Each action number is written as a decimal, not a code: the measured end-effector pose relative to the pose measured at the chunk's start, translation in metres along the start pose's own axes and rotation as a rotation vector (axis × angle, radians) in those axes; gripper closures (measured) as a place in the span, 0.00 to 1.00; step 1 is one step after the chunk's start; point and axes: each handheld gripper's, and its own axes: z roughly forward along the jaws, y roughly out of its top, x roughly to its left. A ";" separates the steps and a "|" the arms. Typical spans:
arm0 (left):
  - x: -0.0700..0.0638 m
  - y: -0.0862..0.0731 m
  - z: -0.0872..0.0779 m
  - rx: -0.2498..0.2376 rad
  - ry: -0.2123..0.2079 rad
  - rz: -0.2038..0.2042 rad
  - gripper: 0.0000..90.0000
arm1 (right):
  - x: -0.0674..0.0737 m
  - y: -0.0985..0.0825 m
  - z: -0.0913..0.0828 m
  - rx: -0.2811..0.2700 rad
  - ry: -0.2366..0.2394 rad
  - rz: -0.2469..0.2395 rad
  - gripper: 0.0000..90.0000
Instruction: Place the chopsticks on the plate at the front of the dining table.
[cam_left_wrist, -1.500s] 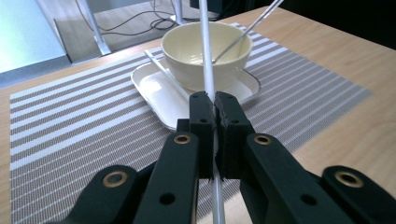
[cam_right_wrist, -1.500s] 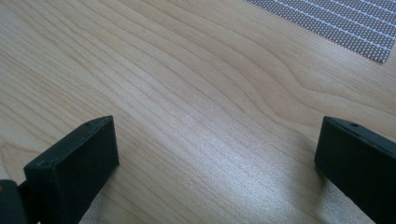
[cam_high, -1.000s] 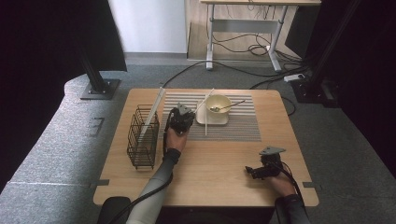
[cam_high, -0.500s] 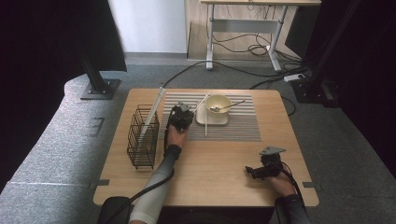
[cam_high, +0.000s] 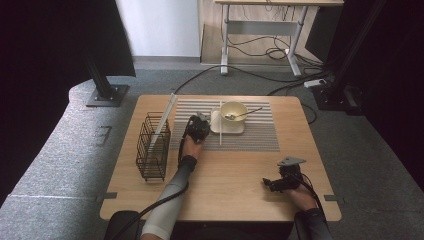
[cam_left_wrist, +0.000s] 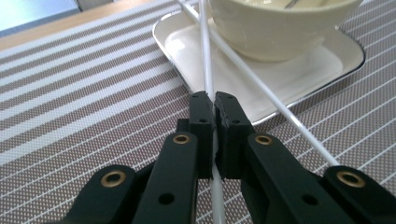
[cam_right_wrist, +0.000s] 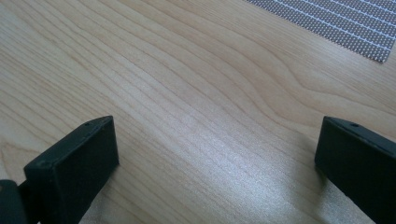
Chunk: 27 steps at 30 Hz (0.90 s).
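A person works at a wooden table (cam_high: 235, 175) with 2 handheld grippers. The left gripper (cam_left_wrist: 214, 105) has its jaws clamped tight on a thin white chopstick (cam_left_wrist: 206, 60), which runs straight through the narrow slit between the jaws. The chopstick's long axis lines up with the gripper's own pointing direction: it reaches forward from the jaw tips, over the rim of a cream square plate (cam_left_wrist: 299, 74), and its near end sticks back under the gripper. In the high view it lies as a straight line pointing away from the person, just right of the left gripper (cam_high: 198, 124).

A 2nd white chopstick (cam_left_wrist: 261, 88) crosses the 1st far ahead of the jaws and slants back to the right of them, across the plate and onto the striped placemat (cam_left_wrist: 74, 93). A cream bowl (cam_left_wrist: 275, 28) sits on the plate, ahead and right of the jaws. A black wire basket (cam_high: 152, 145) stands left of the left gripper.

The right gripper (cam_right_wrist: 215, 154) rests low over bare wood, jaws spread wide with nothing between them.
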 end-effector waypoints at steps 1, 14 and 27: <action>0.000 0.000 0.002 0.013 -0.003 -0.001 0.94 | 0.000 0.000 0.000 0.000 0.000 0.000 0.00; -0.007 -0.008 0.016 0.097 -0.024 0.014 0.87 | 0.000 0.000 0.000 0.001 0.000 0.001 0.00; -0.010 -0.008 0.017 0.105 -0.047 0.050 0.79 | 0.000 0.000 0.000 0.001 0.000 0.001 0.00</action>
